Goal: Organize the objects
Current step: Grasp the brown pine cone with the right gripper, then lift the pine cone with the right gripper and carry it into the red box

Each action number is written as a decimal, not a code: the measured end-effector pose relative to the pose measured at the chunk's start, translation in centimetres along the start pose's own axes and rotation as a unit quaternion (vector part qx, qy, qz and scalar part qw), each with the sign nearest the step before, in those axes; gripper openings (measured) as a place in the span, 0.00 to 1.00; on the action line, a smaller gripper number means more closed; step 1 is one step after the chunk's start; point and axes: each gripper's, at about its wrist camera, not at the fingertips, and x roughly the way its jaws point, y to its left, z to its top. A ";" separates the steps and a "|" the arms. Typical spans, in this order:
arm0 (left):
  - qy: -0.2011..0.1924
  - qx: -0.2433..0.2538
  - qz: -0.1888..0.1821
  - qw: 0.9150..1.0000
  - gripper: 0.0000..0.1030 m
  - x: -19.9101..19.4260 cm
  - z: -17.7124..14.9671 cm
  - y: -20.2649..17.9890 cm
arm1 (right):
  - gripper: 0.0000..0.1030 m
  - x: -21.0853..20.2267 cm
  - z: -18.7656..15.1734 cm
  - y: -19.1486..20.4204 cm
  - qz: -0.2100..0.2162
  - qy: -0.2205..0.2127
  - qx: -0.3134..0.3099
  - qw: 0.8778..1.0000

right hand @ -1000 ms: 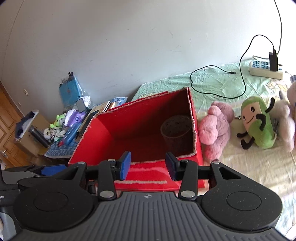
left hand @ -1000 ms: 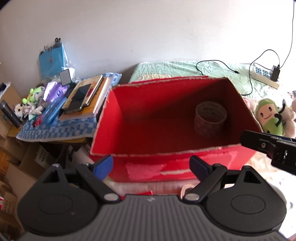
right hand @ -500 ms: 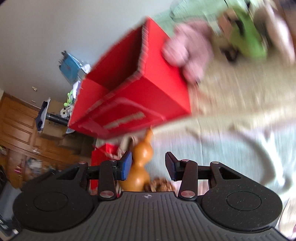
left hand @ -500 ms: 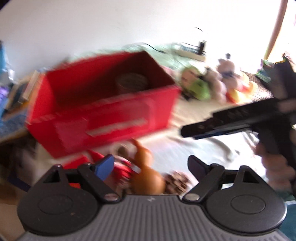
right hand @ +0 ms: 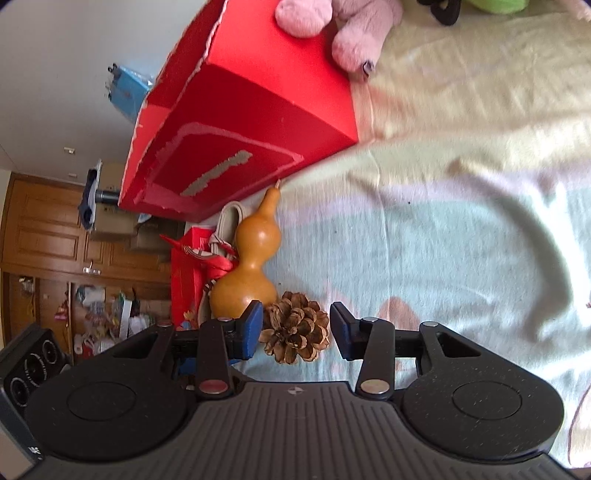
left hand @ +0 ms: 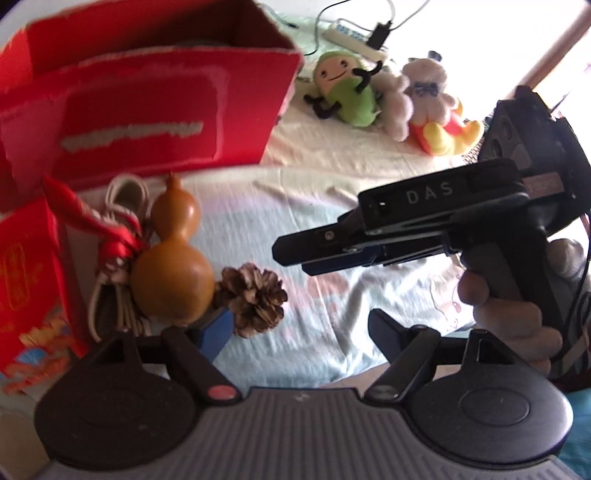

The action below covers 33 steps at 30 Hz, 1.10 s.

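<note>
Because the red box (right hand: 236,122) stands well apart behind the gourd (right hand: 247,280), a loose pinch could drop the pine cone (right hand: 295,332) bracketed untouched by the right gripper (right hand: 297,328); left gripper (left hand: 299,332) jaws, closing, hold nothing.

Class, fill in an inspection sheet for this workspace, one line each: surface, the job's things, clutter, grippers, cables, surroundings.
Surface: bed sheet, wrinkled.
Job's things: gourd beside pine cone; open red box behind them.
Clutter: plush toys; small red carton.
Grippers: right gripper open around the pine cone, pads clear; left gripper closing, nothing between.
Cables: power strip with plugged lead.
Surroundings: wooden cabinets.
</note>
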 end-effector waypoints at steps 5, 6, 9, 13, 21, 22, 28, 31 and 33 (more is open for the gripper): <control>0.005 -0.027 0.013 1.000 0.78 0.9 -0.3 0.5 | 0.44 0.9 0.6 -0.2 0.012 0.028 -0.008 1.000; 0.005 -0.031 0.017 0.999 0.78 1.2 -0.3 0.5 | 0.44 1.0 0.8 -0.3 0.012 0.033 -0.010 0.999; 0.005 -0.044 0.031 0.999 0.78 1.9 -0.3 0.7 | 0.45 1.5 1.1 -0.4 0.009 0.045 -0.016 0.999; 0.008 -0.059 0.041 0.997 0.78 2.7 -0.2 1.0 | 0.46 1.8 1.5 -1.0 0.019 0.064 -0.008 0.998; 0.020 -0.050 0.046 0.997 0.57 3.7 0.2 -0.2 | 0.42 0.3 1.8 -2.4 0.007 0.081 -0.018 0.997; 0.021 -0.047 0.048 0.998 0.56 3.8 0.3 -0.4 | 0.42 -0.1 1.8 -2.6 0.004 0.077 -0.021 0.997; 0.014 -0.025 0.039 0.999 0.49 4.0 1.6 -2.2 | 0.42 -2.9 2.0 -3.5 0.007 0.049 -0.012 0.999; 0.001 -0.013 0.031 0.999 0.49 4.0 2.7 -3.3 | 0.42 -4.6 2.4 -3.3 0.012 0.024 -0.009 1.000; -0.012 0.000 0.032 0.999 0.49 3.6 3.6 -4.2 | 0.42 -5.6 2.8 -2.9 0.016 0.006 -0.013 1.000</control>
